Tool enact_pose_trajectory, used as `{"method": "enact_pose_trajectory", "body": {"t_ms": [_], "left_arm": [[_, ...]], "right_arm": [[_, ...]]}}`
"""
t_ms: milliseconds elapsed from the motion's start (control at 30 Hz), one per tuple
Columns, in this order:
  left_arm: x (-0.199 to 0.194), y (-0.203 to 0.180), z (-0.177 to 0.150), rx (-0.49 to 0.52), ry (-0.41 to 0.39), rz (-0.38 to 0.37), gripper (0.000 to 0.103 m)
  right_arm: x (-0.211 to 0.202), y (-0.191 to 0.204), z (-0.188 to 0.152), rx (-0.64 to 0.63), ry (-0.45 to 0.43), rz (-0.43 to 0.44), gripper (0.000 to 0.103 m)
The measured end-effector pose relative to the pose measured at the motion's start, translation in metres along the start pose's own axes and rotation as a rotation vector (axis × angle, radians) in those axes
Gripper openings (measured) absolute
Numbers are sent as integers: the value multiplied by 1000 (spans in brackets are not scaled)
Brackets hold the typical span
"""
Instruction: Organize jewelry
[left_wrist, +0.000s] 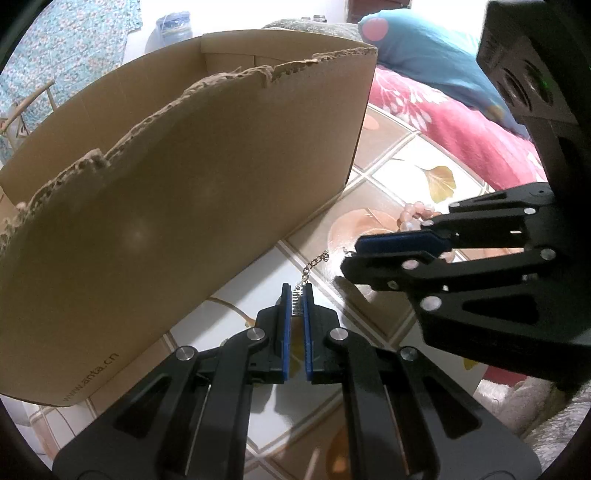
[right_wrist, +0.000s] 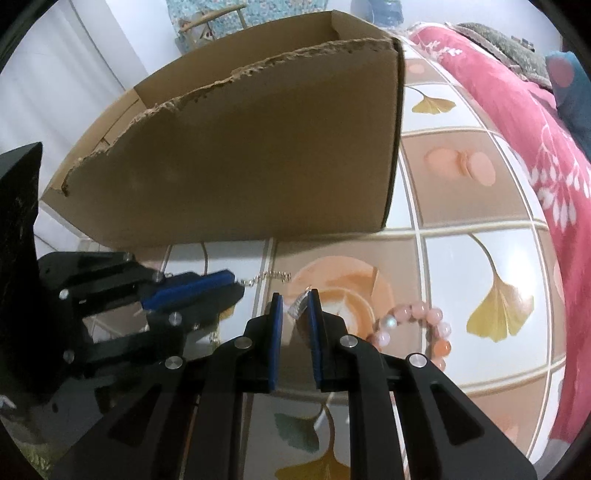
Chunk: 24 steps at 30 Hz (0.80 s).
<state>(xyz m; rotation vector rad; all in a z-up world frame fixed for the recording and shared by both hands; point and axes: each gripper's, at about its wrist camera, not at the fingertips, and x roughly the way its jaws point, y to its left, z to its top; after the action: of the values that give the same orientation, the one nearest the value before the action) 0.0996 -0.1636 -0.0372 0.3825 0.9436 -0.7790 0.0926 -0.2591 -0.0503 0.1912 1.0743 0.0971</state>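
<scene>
Left gripper (left_wrist: 297, 295), black linkage frame with blue pads: clenched on the small ridged silver end piece (left_wrist: 297, 303) of a thin silver chain (left_wrist: 314, 263), held at the pad tips. In the left wrist view the chain runs off toward 1 o'clock, toward the right gripper (left_wrist: 351, 253).

Right gripper (right_wrist: 295, 301), same build: clamped on a small silver piece (right_wrist: 298, 306) at its pad tips. In the right wrist view the chain (right_wrist: 266, 277) lies toward 10 o'clock of those tips and meets the left gripper (right_wrist: 236, 286).

Bracelet of round pale pink and orange beads (right_wrist: 424, 325): lying on the tabletop at 3 o'clock of the right gripper's tips, just beside its right finger.

Open brown corrugated cardboard box with a torn near edge (left_wrist: 192, 192): standing on the table at 12 o'clock of both grippers.

Table covering, glossy checked sheet with yellow ginkgo-leaf prints (right_wrist: 461, 258).

Red blanket with white leaf pattern (right_wrist: 535, 122): beyond the table's edge, at 2 o'clock.
</scene>
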Motion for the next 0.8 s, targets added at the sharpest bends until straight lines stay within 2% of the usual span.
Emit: {"method": "enact_pose_trajectory", "body": {"t_ms": [267,600,700,800], "left_arm": [[-1,-1,1,1,-1,1,5],[-1,-1,1,1,-2,0,5],[-1,-1,1,1,-2,1,5],[-1,-1,1,2,-5,1,5]], "right_arm": [[6,21,-1,-154,-23,-96,14],[7,22,2,-157,-9,-101,14],[3,15,-5,-147,1,-79,5],[2,13,-6,-140,-3,-74,5]]}}
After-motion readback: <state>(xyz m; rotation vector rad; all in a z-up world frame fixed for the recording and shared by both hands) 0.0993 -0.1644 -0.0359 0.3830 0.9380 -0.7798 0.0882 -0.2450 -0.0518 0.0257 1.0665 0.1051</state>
